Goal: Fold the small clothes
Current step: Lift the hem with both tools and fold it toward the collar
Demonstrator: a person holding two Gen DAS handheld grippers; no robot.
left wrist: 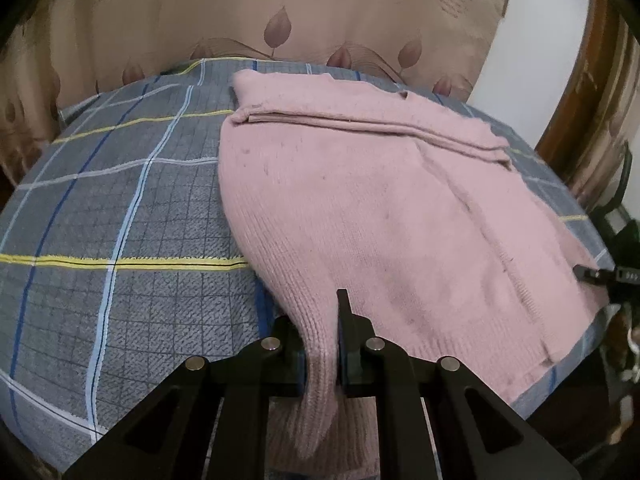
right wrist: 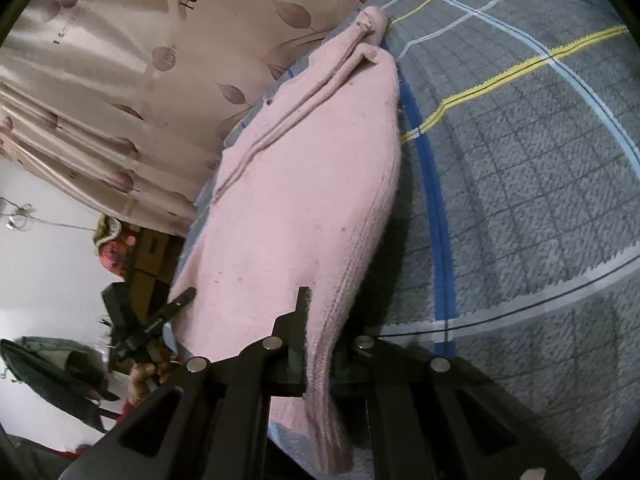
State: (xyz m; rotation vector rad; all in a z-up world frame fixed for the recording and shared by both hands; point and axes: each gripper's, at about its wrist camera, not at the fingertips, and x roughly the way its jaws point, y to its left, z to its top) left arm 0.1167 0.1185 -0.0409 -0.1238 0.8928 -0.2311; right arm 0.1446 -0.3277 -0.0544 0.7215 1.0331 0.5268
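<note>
Left wrist: both grippers, left (left wrist: 322, 344) and right (right wrist: 320, 344), pinch sweater (left wrist: 360, 208) hem; soft, floppy knit, grip corners.

Beige leaf-print curtain (left wrist: 280, 12), white wall (left wrist: 532, 52), grey plaid bedsheet (left wrist: 120, 200), dim indoor light

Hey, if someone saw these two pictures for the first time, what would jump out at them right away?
The pink knitted sweater would catch the eye first, spread over the right part of the grey plaid sheet with its far edge folded over. Next, the left gripper at the bottom of its view, shut on the sweater's near hem, and the right gripper pinching the same knit. Behind hangs a beige curtain printed with leaves.
</note>
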